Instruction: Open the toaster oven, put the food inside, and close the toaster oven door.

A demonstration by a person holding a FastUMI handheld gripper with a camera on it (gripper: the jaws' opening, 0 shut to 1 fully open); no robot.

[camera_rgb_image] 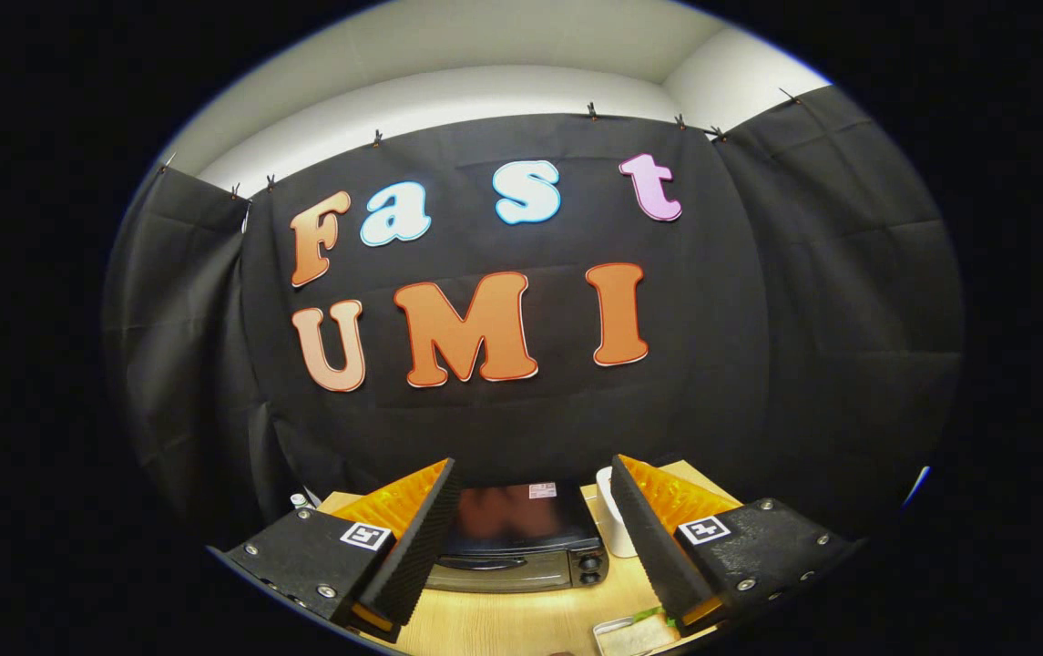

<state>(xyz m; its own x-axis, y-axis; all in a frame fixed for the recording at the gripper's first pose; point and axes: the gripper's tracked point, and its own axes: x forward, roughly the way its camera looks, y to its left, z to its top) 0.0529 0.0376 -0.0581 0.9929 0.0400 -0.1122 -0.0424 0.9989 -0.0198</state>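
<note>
With the gripper [535, 538] fingers spread apart and holding nothing, the closed toaster oven [521, 542] sits on the wooden table [503, 624] beyond and between them, a white container [614, 524] just right of it.

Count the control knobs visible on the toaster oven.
2. Both black round knobs sit on the silver toaster oven front's right end: upper, lower, beyond the open hand-held gripper fingers. More may be hidden.
</note>
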